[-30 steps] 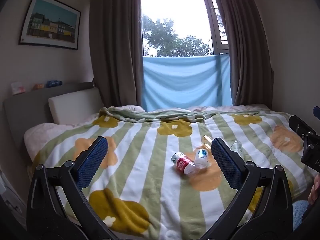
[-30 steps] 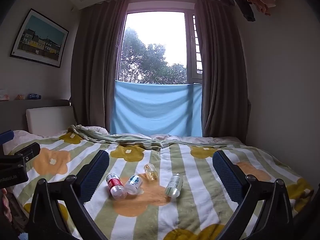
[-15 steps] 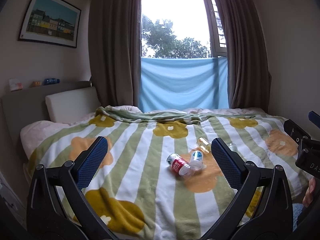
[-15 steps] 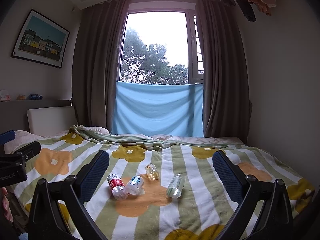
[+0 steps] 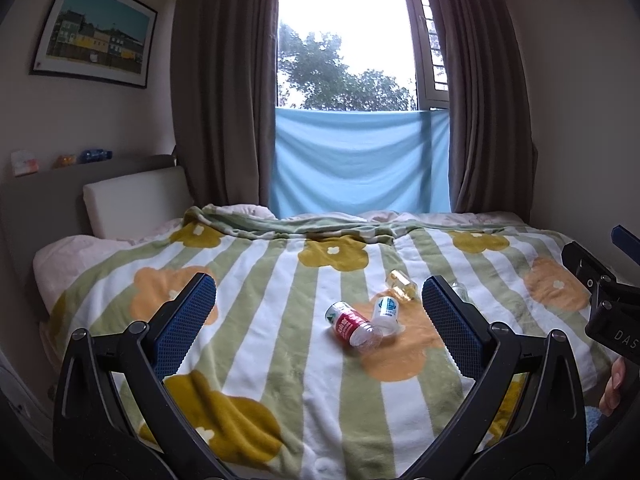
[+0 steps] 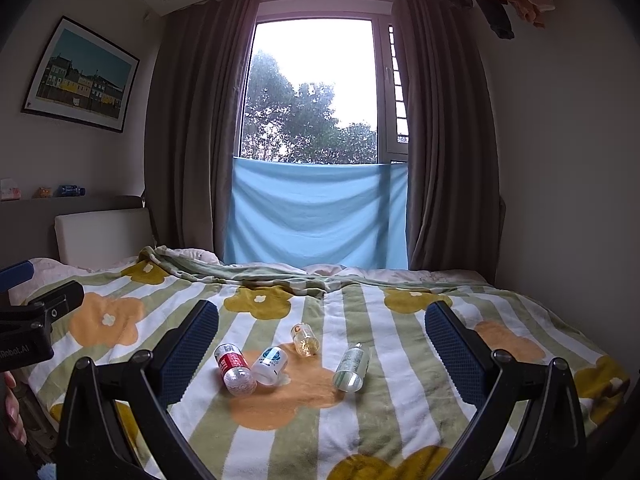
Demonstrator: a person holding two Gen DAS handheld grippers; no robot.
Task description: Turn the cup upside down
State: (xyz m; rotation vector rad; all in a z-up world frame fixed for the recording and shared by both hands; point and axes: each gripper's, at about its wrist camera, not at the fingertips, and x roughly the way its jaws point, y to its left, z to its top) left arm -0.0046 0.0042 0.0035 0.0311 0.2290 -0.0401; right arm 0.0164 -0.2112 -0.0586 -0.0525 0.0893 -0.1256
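Looking through the left wrist view, I see my left gripper (image 5: 318,312) spread wide, holding nothing. Right of centre on the striped blanket (image 5: 256,280) lie a red-labelled bottle (image 5: 352,325), a blue-capped white container (image 5: 386,312) touching it, and a yellowish jar (image 5: 401,283) behind them.

In the right wrist view, my right gripper (image 6: 322,344) is also wide open and empty. The same three sit at lower centre, plus a clear bottle (image 6: 352,368) to their right. I cannot tell which is the cup; likely the white container (image 6: 271,365). It looks light, stiff and slick, so I would pinch its sidewalls mid-body, gently.
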